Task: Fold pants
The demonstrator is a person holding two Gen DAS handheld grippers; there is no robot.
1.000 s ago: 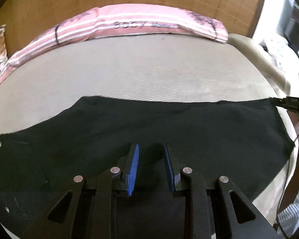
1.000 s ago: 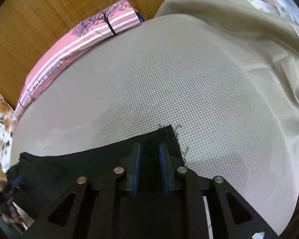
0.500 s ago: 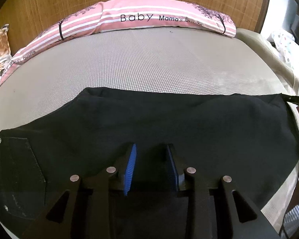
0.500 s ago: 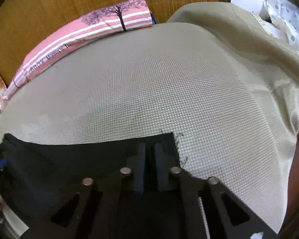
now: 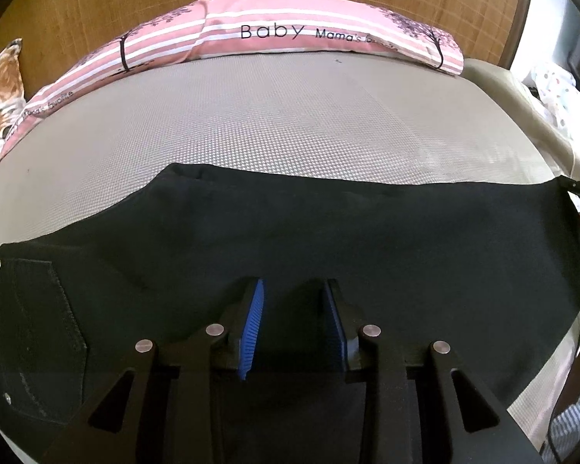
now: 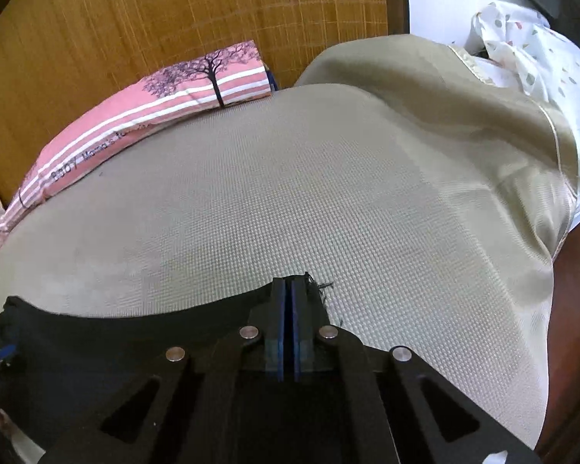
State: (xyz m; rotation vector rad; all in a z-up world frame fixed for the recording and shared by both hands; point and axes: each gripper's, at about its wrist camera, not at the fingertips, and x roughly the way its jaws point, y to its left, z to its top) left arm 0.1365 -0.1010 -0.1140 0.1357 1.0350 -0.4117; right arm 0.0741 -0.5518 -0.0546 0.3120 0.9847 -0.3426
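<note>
Left claw (image 5: pixel 294 309) hangs part open over one pair of black pants (image 5: pixel 367 232), blue ribbed pads apart, gripping nothing; its jaws were just opening. Right claw (image 6: pixel 290 301) is clamped on the frayed hem. The pants lie flat across a beige woven bed (image 5: pixel 290 116). Beyond, one pink striped pillow (image 5: pixel 290 31).

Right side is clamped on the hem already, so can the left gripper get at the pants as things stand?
Probably yes. The left gripper hovers over the black pants with its jaws apart and nothing lying between them and the cloth. Whether the fingertips already touch the cloth I cannot tell.
</note>
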